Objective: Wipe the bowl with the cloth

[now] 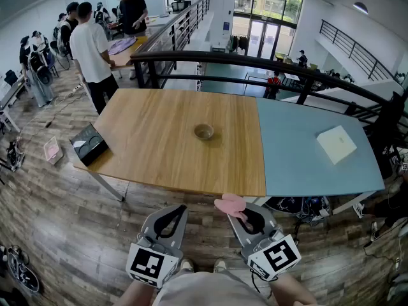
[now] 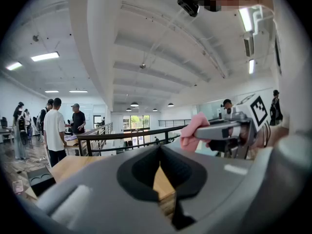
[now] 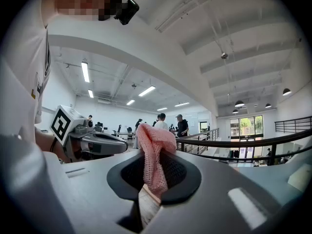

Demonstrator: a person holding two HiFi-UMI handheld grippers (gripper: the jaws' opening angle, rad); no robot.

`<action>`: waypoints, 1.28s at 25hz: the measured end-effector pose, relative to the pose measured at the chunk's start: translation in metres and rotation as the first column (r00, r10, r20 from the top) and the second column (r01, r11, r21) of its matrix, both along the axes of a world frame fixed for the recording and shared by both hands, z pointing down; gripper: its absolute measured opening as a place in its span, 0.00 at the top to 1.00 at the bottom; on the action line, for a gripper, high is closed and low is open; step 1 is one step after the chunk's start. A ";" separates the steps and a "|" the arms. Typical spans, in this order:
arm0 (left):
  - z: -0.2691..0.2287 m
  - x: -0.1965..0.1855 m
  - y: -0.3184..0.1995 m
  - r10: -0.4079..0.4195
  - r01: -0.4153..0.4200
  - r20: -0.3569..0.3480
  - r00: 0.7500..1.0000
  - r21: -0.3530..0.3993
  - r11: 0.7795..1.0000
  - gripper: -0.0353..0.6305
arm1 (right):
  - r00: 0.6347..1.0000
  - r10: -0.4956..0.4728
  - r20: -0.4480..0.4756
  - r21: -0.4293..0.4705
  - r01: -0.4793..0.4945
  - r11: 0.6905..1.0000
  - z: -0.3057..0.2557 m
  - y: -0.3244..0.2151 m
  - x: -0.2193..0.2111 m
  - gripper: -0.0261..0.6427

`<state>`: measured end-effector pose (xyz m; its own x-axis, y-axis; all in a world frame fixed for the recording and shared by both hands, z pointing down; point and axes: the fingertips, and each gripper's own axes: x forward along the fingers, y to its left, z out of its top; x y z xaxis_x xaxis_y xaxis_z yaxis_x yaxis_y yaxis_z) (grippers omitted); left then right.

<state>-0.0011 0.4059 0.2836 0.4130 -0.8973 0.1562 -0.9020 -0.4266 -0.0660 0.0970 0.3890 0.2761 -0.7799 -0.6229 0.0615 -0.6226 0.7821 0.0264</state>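
Note:
A small brown bowl (image 1: pixel 204 131) sits alone near the middle of the wooden table top (image 1: pixel 153 145), far ahead of both grippers. A pink knitted cloth (image 1: pixel 231 204) sticks out of my right gripper (image 1: pixel 237 214), whose jaws are shut on it; in the right gripper view the cloth (image 3: pixel 153 155) hangs folded between them. My left gripper (image 1: pixel 175 217) is shut with nothing in it, beside the right one, short of the table's near edge. The cloth (image 2: pixel 192 130) also shows in the left gripper view. Both grippers are held low over the floor.
A black box (image 1: pixel 88 144) lies at the table's left corner, a white box (image 1: pixel 336 144) on the blue part at the right. A dark railing (image 1: pixel 268 65) runs behind the table. Several people (image 1: pixel 92 50) stand at the far left.

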 end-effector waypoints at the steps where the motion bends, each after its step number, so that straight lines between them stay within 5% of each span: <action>1: 0.001 0.002 -0.001 0.001 -0.001 0.004 1.000 0.001 1.000 0.95 | 1.000 -0.003 0.004 0.006 0.003 1.000 0.000 0.000 0.002 0.90; 20: 0.022 0.049 -0.021 -0.013 0.014 0.034 0.999 -0.033 0.999 0.95 | 0.998 -0.056 -0.027 -0.058 0.054 0.997 0.034 -0.020 0.048 0.90; 32: 0.037 0.089 -0.031 -0.072 0.074 0.054 0.996 -0.046 0.996 0.95 | 0.995 -0.088 0.037 -0.073 0.090 0.993 0.037 -0.036 0.088 0.90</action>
<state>0.0881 0.3752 0.3201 0.3368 -0.9157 0.2192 -0.9267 -0.3636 -0.0952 0.1850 0.3532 0.3130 -0.8344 -0.5457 0.0777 -0.5500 0.8334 -0.0538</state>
